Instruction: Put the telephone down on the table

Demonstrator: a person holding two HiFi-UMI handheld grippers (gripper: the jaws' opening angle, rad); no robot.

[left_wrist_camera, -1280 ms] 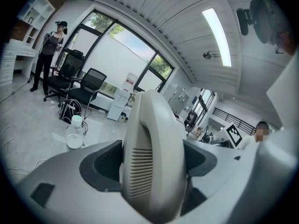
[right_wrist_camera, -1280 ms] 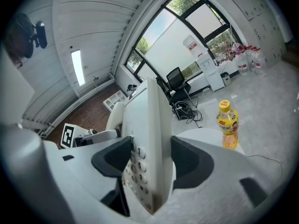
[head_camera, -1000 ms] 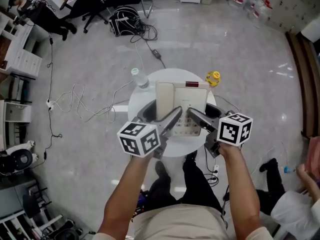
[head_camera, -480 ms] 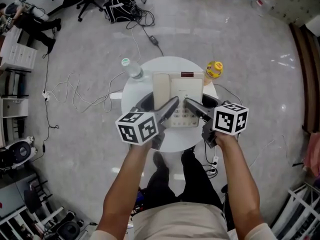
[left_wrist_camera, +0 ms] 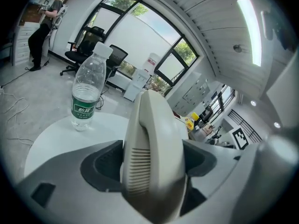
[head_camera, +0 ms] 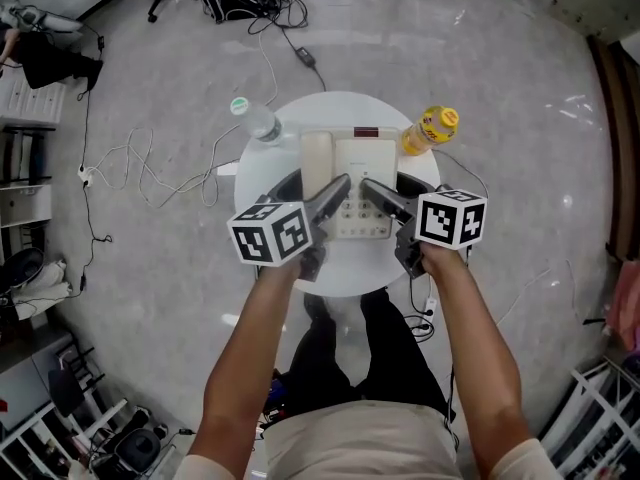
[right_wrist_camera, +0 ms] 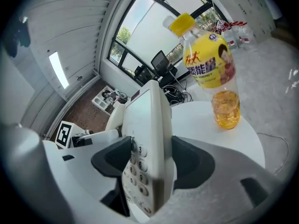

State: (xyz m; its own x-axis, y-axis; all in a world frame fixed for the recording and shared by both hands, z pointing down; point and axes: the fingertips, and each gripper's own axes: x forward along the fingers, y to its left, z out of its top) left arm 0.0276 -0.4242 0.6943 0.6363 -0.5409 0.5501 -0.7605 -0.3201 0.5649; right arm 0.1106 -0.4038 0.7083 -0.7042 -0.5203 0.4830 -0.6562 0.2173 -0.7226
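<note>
A beige desk telephone (head_camera: 357,183) with its handset on its left side sits over the middle of the round white table (head_camera: 340,280). My left gripper (head_camera: 335,193) is shut on the handset (left_wrist_camera: 152,143) side. My right gripper (head_camera: 372,192) is shut on the telephone's keypad edge (right_wrist_camera: 149,139). The two grippers hold it from its near corners. In the left gripper view my left gripper (left_wrist_camera: 152,171) has the handset filling the gap between its jaws. My right gripper (right_wrist_camera: 149,169) pinches the body near the number keys. I cannot tell whether the base touches the tabletop.
A clear water bottle (head_camera: 255,120) stands at the table's far left edge (left_wrist_camera: 88,90). A yellow-capped drink bottle (head_camera: 428,130) stands at the far right (right_wrist_camera: 212,73). Cables and office chairs lie on the floor beyond. The person's legs are under the near rim.
The table, telephone and both grippers have shifted up the head view and look a little smaller. Both grippers have kept their hold on the telephone throughout.
</note>
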